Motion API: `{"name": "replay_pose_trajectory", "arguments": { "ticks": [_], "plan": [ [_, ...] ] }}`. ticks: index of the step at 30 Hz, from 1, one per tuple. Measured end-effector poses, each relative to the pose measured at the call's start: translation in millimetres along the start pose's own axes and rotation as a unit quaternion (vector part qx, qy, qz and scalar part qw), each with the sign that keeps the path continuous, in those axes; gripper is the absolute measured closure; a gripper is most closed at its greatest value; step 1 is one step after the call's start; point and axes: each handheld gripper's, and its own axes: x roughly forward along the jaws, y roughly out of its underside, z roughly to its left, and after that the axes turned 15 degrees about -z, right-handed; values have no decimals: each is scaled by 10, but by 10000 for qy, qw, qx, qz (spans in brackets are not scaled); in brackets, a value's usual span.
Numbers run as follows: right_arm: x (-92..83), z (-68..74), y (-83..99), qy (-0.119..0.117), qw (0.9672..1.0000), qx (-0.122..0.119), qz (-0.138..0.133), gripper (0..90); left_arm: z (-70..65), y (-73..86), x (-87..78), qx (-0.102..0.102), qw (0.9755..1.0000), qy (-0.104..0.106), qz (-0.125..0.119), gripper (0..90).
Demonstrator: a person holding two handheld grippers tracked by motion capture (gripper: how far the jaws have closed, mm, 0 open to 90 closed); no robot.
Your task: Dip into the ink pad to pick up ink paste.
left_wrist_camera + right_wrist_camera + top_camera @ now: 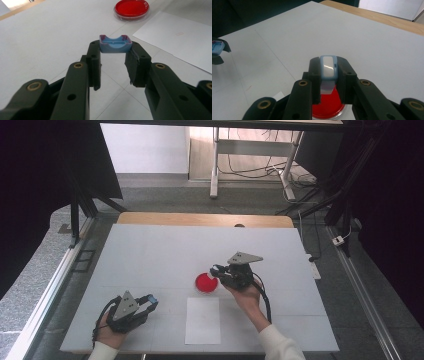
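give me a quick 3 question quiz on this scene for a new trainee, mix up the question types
1. True or false: the left gripper holds a blue block between its fingers.
2. Multiple choice: the red dish lies (A) on top of the white sheet, (B) on the table just beyond the sheet's far edge, (C) at the far wooden edge of the table.
3. Fill in: the right gripper, shut on a small white and blue piece, hangs above the red ____.

Key: 1 true; 2 B; 3 dish.
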Motion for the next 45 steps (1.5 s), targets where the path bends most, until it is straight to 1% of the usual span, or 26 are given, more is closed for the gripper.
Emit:
{"name": "replay_pose_trajectory", "arguments": {
  "ticks": [5,7,10,13,16,22,23,27,45],
  "plan": [
    [74,-19,8,2,9999,-52,87,747,4,3,-1,-22,10000,-16,2,660],
    [110,-25,20,-11,9999,-26,103,747,4,4,1,-25,10000,-6,0,660],
    [155,-33,37,-21,9997,-60,245,747,1,3,-1,-27,10000,-20,0,660],
    [193,-28,64,-30,9994,-48,330,747,2,3,-3,-26,10000,-24,-3,660],
    [210,-23,75,-49,9989,-90,465,747,2,4,0,-27,10000,-21,2,660],
    [235,-11,84,-56,9982,-92,595,747,1,3,1,-20,10000,-13,2,660],
    [243,-11,90,-73,9982,-104,585,747,1,3,1,-20,10000,-13,3,660],
    [262,7,97,-78,9974,-165,696,747,1,3,1,-18,10000,-12,1,660],
    [314,59,129,-64,9953,-393,886,747,-2,3,3,-13,10000,-2,1,659]
  ]
}}
